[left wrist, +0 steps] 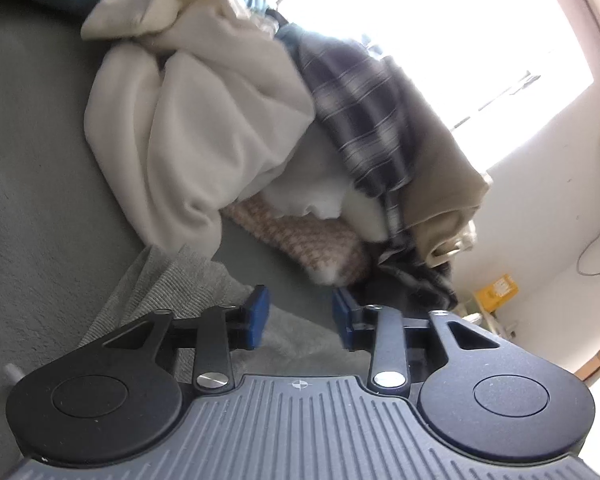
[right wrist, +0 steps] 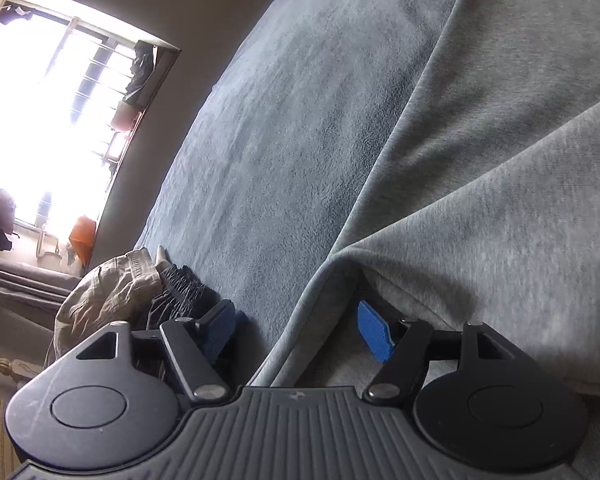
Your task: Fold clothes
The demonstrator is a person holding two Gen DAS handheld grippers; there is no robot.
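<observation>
In the right wrist view a light grey sweatshirt-like garment (right wrist: 480,200) lies spread on the blue-grey bed cover (right wrist: 280,140). My right gripper (right wrist: 296,330) is open, and the garment's folded edge runs up between its fingers. The right blue pad (right wrist: 374,332) sits tucked under the raised fold; the left one is over the bed cover. In the left wrist view my left gripper (left wrist: 300,316) is open, low over the grey fabric. A ribbed grey hem (left wrist: 168,288) lies by its left finger. Nothing is gripped.
Ahead of the left gripper is a pile of clothes: a cream garment (left wrist: 204,120), a dark striped one (left wrist: 364,120), a khaki one (left wrist: 440,184) and a houndstooth piece (left wrist: 308,244). Khaki trousers (right wrist: 112,292) and a dark garment (right wrist: 180,292) lie at the bed's edge. A bright window (right wrist: 40,120) is beyond.
</observation>
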